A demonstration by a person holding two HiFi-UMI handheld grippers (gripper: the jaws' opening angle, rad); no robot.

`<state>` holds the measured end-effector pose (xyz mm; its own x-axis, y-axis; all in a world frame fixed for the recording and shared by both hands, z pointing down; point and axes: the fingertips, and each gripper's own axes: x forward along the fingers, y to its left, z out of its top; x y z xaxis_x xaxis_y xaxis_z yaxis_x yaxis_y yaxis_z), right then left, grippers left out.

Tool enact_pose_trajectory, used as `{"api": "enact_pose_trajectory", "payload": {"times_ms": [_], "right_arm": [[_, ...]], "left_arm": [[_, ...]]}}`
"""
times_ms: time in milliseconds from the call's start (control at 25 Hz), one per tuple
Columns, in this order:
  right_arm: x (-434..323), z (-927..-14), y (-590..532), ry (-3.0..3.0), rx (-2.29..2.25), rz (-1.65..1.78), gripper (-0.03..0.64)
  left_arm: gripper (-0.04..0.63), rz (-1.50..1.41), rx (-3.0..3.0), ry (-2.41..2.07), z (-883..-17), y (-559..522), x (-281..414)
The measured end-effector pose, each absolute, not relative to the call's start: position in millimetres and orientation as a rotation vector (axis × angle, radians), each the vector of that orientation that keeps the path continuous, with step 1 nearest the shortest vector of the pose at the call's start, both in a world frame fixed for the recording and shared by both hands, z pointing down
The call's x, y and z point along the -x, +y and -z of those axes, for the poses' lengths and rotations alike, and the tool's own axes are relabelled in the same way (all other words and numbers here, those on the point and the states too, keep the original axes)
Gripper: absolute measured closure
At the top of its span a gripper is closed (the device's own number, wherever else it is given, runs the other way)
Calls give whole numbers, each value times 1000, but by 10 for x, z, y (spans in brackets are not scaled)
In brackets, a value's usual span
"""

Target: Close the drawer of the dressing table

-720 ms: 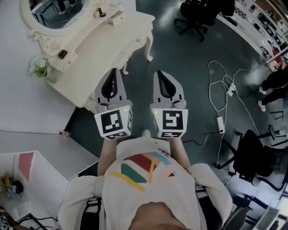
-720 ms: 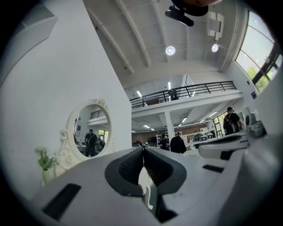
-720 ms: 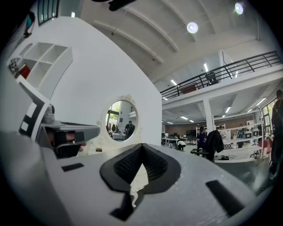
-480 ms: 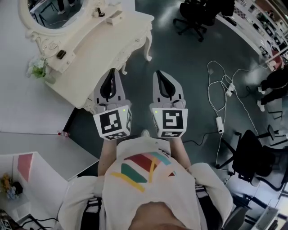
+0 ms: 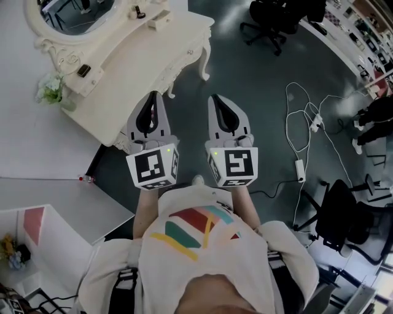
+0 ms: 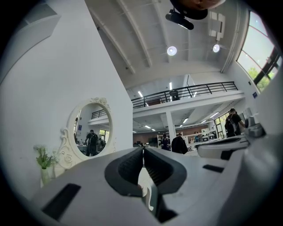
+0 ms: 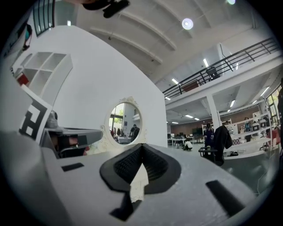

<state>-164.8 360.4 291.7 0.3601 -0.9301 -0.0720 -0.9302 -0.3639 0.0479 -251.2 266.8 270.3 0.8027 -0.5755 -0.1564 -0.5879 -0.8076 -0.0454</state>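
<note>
The cream dressing table with its oval mirror stands at the upper left of the head view. Its carved front edge faces the floor; I cannot make out a drawer standing out from it. My left gripper is held level in front of the table's near corner, jaws shut and empty. My right gripper hangs beside it over the dark floor, also shut and empty. The left gripper view shows the closed left gripper and the mirror beyond. The right gripper view shows the closed right gripper and the mirror.
A small vase of flowers stands on the table's left end. Black office chairs stand beyond the table and at the right. White cables and an adapter lie on the floor. A white wall runs along the left.
</note>
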Motion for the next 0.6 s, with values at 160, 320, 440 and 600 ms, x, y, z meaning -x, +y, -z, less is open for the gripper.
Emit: {"api": "enact_pose_trajectory", "payload": {"times_ms": [160,320,440,600], "right_arm": [[1637,-2864,3593,1789,2536,-169,617],[1525,-2975,3599,1759,2579,-124,617],[1456,-3042,3632,1757,2559,-75,617],[1409,-3069,3639,1785,2482,-22,617]], "left_arm": [[588,-215,2888,921,-2696,2669,2461],[588,-192,2877,897,-2753,2702,2397],[588,-183,2885,916,-2796,2666,2386],[588,-169,2899,982,-2832,2534,2383]]}}
